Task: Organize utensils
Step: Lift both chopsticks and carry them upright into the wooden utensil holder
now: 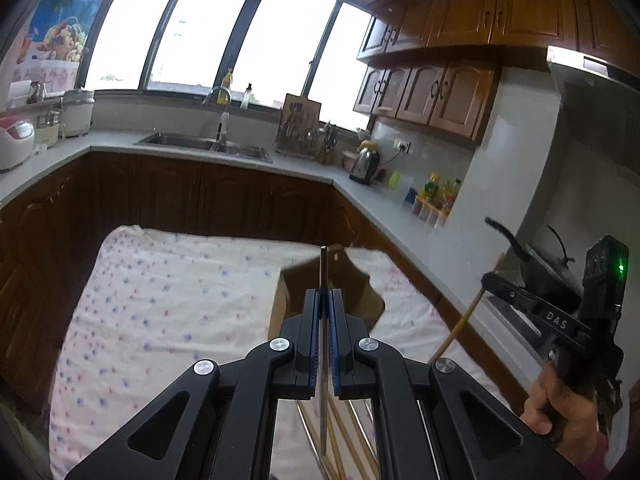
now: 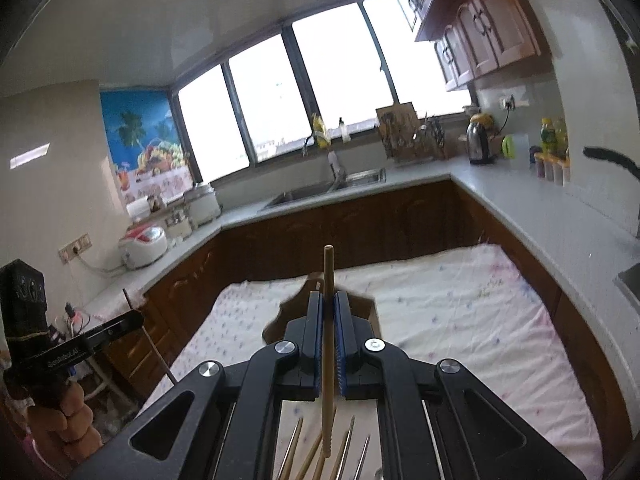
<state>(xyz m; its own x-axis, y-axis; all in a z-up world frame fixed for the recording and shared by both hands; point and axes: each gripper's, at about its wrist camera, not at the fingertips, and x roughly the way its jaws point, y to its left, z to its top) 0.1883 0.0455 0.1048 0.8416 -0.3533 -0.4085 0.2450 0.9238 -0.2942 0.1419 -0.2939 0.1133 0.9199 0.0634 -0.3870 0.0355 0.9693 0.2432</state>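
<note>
Floral cloth (image 1: pixel 160 300) is covering the table; a brown cardboard box (image 1: pixel 360 292) is sitting at its far middle, contents hidden. Left gripper (image 1: pixel 324 300) is clamping a metal chopstick (image 1: pixel 323 272) upright; right gripper (image 2: pixel 329 304) is pinching a wooden chopstick (image 2: pixel 328 272). "DAS" is showing on the right gripper's arm.

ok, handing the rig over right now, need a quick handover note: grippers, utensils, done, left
Left gripper: shut on a metal chopstick, raised above the table.
Right gripper: shut on a wooden chopstick, also raised.
Cardboard box sits ahead on the floral cloth.
More loose chopsticks lie on the cloth under the grippers.
Done: one stick picked per gripper.
Left: place both, likely in the box, then clear the rest.
</note>
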